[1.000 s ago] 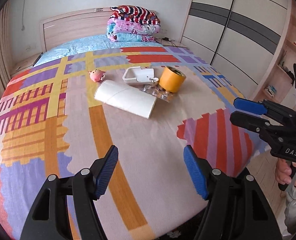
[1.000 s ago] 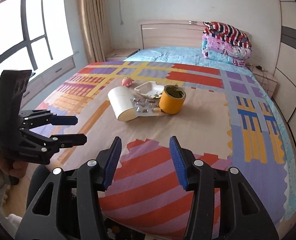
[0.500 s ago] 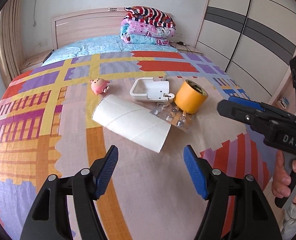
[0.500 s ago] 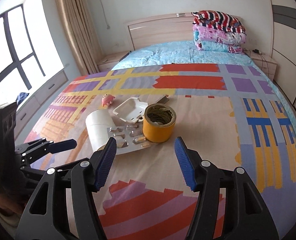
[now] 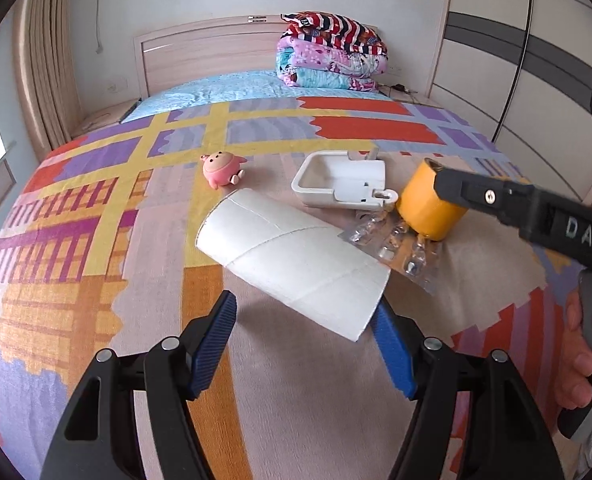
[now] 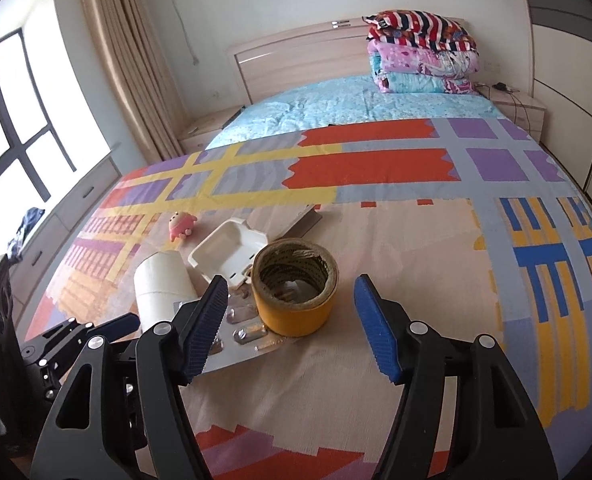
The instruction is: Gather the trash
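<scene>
A bedroom: a wide bed under a patchwork-patterned blanket [image 5: 95, 240] fills both views, with a pale wooden headboard [image 5: 203, 52] at the far end, a curtain [image 6: 123, 60] and window on one side and sliding wardrobe doors [image 5: 508, 52] on the other.

Nearest in the left wrist view, the left gripper [image 5: 304, 344] hangs over the blanket with its blue-padded jaws spread wide and nothing between them; the near end of a white paper roll [image 5: 291, 256] lies just ahead, at the right pad's tip, though contact cannot be told.

In the right wrist view the right gripper [image 6: 289, 324] also has its jaws parted, having just been opening wider, and they grip nothing. A roll of yellow tape [image 6: 296, 284] stands on end just beyond the fingertips, between the lines of the two pads but untouched. Under and beside the tape lies a silver blister pack [image 6: 243, 340], its edge tucked against the paper roll. In the left wrist view a hand [image 5: 584, 360] holds the right gripper's handle.

Behind these sits a white plastic tray [image 5: 340, 178], touching the tape roll's side. Farther left, apart from the rest, is a small pink toy figure [image 5: 221, 168]. A flat grey card-like item [image 6: 302, 222] lies behind the tray. At the headboard, folded quilts [image 5: 332, 52] are stacked on the light blue sheet [image 5: 223, 90].
</scene>
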Action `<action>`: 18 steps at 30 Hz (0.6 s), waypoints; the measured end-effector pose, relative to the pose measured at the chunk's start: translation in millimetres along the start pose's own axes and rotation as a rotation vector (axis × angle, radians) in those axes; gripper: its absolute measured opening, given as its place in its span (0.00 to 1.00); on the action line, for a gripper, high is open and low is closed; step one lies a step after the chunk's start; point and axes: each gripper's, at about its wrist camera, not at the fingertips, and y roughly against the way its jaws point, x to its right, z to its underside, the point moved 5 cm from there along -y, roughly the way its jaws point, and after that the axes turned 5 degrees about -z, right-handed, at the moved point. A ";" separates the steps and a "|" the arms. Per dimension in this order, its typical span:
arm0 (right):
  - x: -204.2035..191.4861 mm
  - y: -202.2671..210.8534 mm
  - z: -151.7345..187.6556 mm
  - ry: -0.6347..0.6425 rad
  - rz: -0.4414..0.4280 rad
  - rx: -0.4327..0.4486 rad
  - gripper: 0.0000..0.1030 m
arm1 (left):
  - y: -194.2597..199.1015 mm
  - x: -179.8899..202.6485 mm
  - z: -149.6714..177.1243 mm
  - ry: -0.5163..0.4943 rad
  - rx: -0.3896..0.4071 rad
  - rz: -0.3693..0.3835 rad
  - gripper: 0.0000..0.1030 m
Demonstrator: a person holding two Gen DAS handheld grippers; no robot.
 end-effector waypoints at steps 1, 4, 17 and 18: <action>0.7 -1.8 -1.5 -0.022 -0.024 0.000 0.63 | -0.7 1.4 -0.4 -0.006 0.001 -0.005 0.63; 1.9 -6.8 -3.6 -0.032 -0.015 0.003 0.63 | -2.8 -0.2 -2.1 0.020 0.003 0.003 0.62; -3.0 -0.6 11.0 -0.036 -0.017 -0.007 0.46 | 16.3 -36.4 3.4 0.057 0.080 -0.089 0.10; -3.1 1.1 11.9 -0.038 -0.020 -0.005 0.46 | 20.0 -39.2 3.6 0.052 0.093 -0.105 0.10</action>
